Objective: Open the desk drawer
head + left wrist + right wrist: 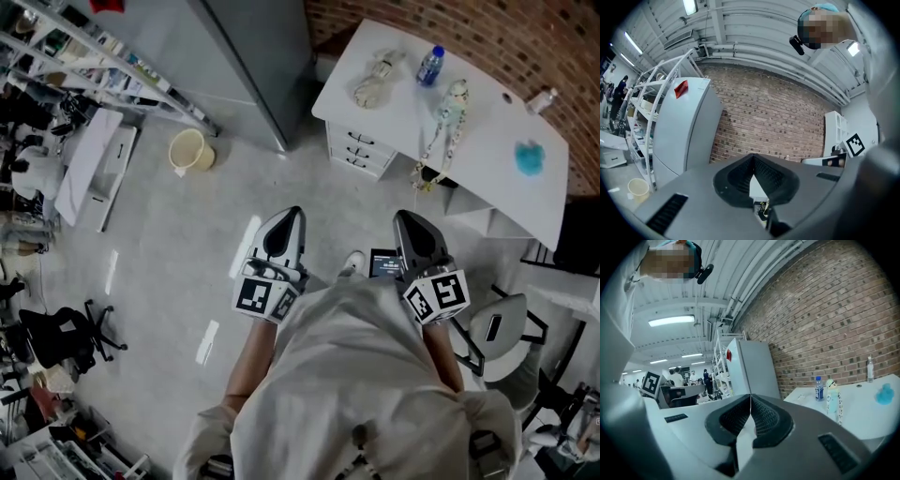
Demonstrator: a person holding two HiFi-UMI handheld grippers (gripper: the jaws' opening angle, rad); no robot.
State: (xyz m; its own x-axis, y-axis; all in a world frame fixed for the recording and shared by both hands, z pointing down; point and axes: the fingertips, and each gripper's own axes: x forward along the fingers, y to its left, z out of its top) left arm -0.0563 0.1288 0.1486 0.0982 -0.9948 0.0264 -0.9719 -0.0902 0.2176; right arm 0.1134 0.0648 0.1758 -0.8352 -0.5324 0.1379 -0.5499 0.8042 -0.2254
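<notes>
left gripper and right gripper are both clenched, empty. open grey floor separates them from the white three-drawer stack at the white desk edge.

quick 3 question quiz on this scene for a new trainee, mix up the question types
1. True or false: the left gripper and the right gripper are both shut with nothing between the jaws.
2. Which of these stands on the floor rather than on the desk? A) blue-capped bottle B) yellow bucket C) plush toy
3. Short answer: is any drawer of the drawer unit under the desk pulled out yet?

Key
1. True.
2. B.
3. No, all the drawer fronts look shut, and both grippers are well short of them.
</notes>
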